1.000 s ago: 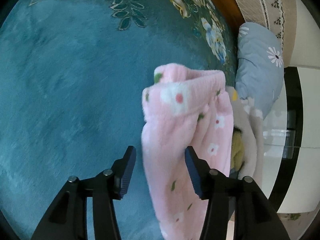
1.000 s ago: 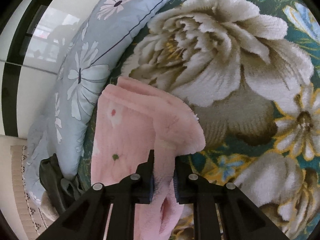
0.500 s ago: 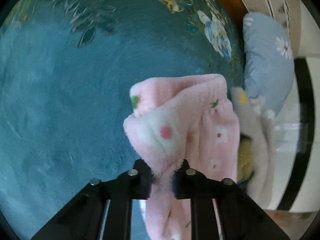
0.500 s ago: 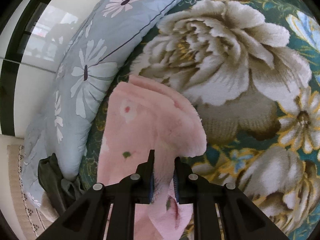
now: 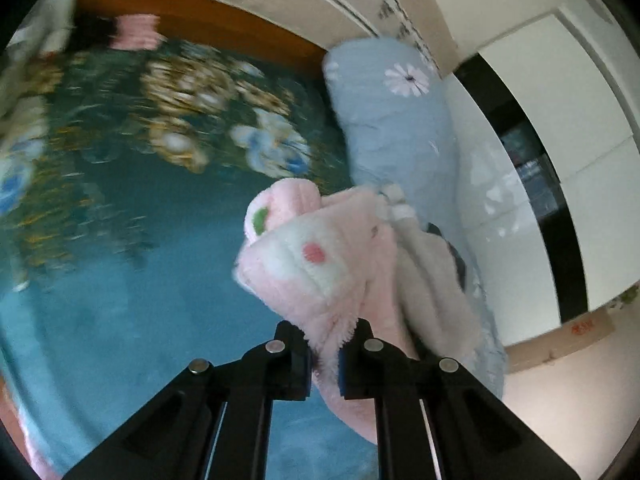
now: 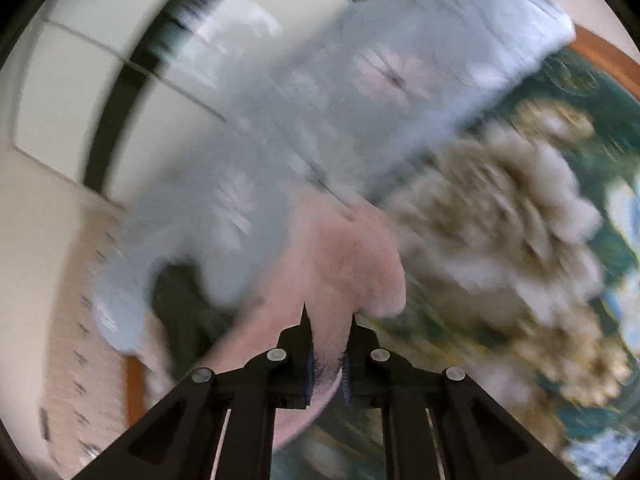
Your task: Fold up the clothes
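Over the teal blanket (image 5: 120, 280), both grippers' fingers (image 5: 296, 354) (image 6: 298, 364) clamp the pink garment's (image 5: 320, 264) bunched edge beside the pillow (image 5: 392, 128).

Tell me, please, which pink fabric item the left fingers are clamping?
The pink fleece garment with white flowers, pinched by the left gripper; the other pink item lies far off.

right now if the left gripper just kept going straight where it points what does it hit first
The left gripper is already shut on the pink fleece garment, so that bunched fabric fills the line ahead. Beyond it, probably the blue floral pillow or the teal blanket; depth is unclear in this blurred fisheye view.
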`<action>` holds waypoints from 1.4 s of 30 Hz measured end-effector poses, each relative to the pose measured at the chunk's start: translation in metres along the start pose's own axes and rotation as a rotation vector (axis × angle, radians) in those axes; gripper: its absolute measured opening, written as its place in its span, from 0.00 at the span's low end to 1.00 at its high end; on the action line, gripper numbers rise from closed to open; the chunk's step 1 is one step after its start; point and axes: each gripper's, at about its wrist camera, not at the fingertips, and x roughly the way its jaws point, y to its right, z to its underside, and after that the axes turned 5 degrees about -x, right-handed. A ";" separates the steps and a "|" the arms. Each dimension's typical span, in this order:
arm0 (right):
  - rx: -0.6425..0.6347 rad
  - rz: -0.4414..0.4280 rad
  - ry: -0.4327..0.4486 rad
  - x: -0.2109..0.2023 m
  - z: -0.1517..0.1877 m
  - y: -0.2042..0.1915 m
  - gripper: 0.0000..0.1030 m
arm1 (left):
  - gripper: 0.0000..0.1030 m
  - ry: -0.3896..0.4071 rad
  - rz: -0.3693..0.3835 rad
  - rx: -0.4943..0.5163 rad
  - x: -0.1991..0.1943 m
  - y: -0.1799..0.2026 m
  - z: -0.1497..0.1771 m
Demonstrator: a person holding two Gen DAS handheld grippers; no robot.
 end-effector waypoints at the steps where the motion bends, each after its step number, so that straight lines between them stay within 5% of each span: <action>1: 0.022 0.054 -0.048 0.016 0.013 0.015 0.11 | 0.10 -0.010 -0.035 -0.017 0.003 -0.017 0.010; 4: 0.128 0.207 -0.155 0.062 0.047 0.056 0.11 | 0.10 -0.141 -0.174 -0.139 0.041 -0.073 0.043; 7: 0.175 0.218 -0.166 0.072 0.057 0.070 0.11 | 0.09 -0.186 -0.269 -0.215 0.062 -0.110 0.066; 18: 0.181 0.184 -0.179 0.083 0.041 0.074 0.20 | 0.12 -0.162 -0.283 -0.237 0.049 -0.114 0.067; 24: 0.264 0.178 -0.089 0.060 0.025 0.076 0.25 | 0.24 -0.164 -0.322 -0.213 0.023 -0.104 0.065; 28: 0.188 0.248 -0.013 0.057 0.009 0.037 0.31 | 0.41 -0.079 -0.320 -0.241 0.001 -0.092 0.054; 36: 0.275 0.419 0.079 0.035 0.000 0.016 0.40 | 0.42 0.002 -0.247 -0.209 -0.024 -0.057 0.061; 38: 0.196 0.345 0.089 0.035 0.001 -0.010 0.41 | 0.42 -0.010 -0.215 -0.188 -0.021 -0.046 0.072; 42: -0.065 0.091 -0.152 0.092 0.024 -0.096 0.51 | 0.42 -0.052 -0.150 -0.135 -0.004 -0.022 0.103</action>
